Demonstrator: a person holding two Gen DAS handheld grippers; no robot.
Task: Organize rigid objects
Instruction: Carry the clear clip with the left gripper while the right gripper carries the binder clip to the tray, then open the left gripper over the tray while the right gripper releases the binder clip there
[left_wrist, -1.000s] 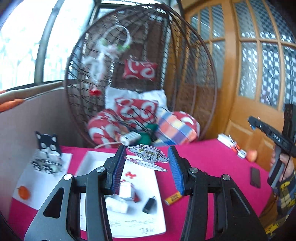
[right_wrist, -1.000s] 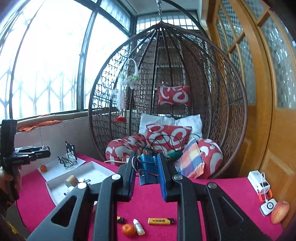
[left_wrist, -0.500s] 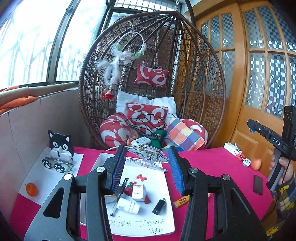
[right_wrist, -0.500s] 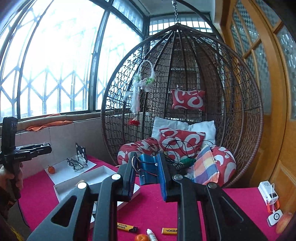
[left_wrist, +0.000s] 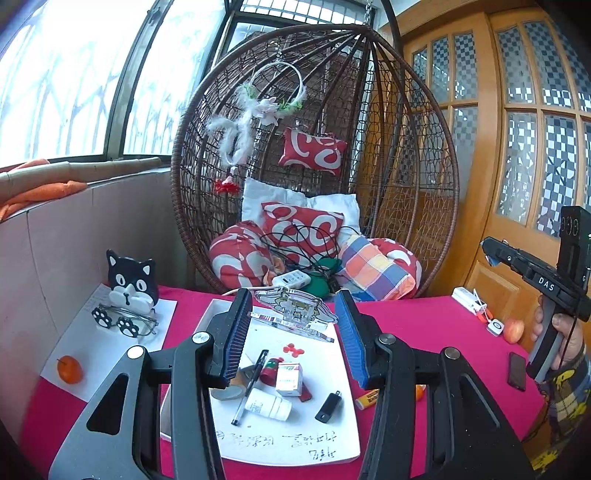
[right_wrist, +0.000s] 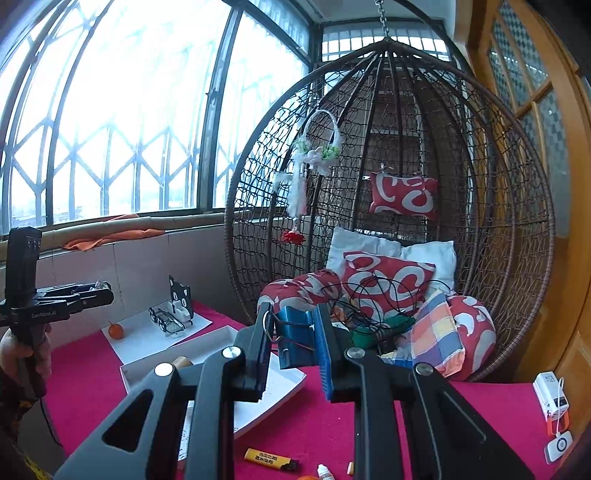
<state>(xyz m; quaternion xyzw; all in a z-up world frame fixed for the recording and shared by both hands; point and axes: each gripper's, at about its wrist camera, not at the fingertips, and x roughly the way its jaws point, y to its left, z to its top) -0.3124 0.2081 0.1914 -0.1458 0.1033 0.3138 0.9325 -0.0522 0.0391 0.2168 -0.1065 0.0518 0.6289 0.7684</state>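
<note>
Left wrist view: left gripper (left_wrist: 291, 325) clamps an acrylic clip (left_wrist: 293, 314), right gripper (right_wrist: 293, 341) a blue binder clip (right_wrist: 295, 339); both look bound for the white tray (left_wrist: 295, 443).

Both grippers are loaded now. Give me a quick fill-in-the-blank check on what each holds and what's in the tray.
1. The left gripper holds a clear acrylic ____ between its jaws.
2. The right gripper is shut on a binder clip coloured ____.
3. The black pen lies inside the white ____.
4. The yellow lighter lies on the ____ tablecloth.

Missing words: clip; blue; tray; pink
</note>
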